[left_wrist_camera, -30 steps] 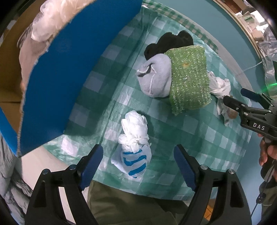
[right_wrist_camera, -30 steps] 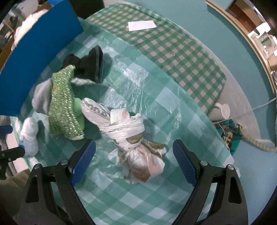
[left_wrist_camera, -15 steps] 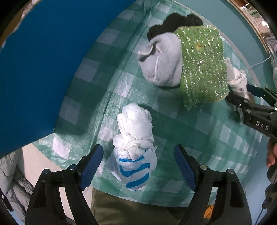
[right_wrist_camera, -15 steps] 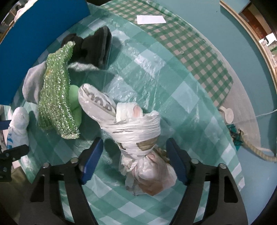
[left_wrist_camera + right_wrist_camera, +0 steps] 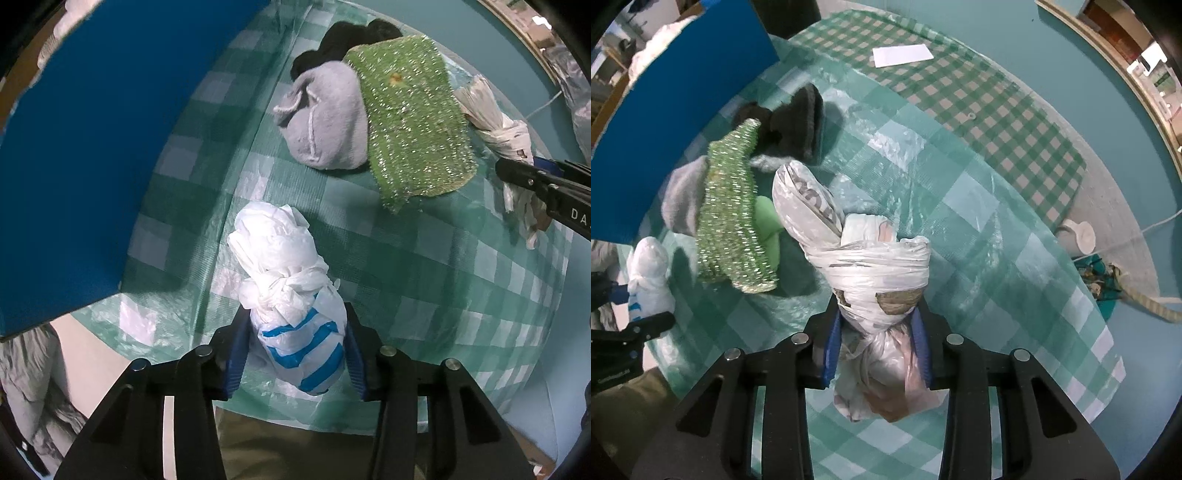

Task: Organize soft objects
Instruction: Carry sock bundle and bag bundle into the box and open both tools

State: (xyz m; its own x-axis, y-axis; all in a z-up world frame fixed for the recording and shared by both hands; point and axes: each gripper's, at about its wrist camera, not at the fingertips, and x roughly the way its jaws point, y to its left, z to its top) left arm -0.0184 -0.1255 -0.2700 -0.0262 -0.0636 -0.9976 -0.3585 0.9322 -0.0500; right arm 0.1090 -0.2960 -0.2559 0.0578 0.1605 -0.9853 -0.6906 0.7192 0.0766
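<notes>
The left gripper (image 5: 293, 354) has just squeezed its fingers onto the blue-striped bag bundle (image 5: 295, 325) at the worktop's (image 5: 424, 280) near edge. The right gripper (image 5: 879, 347) has closed on the knotted white bag (image 5: 882, 288) mid-worktop. Both bundles look ready to lift.

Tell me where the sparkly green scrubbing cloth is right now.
The sparkly green scrubbing cloth lies mid-table on the checked tablecloth, draped over the grey sock bundle, with the black sock behind it.
</notes>
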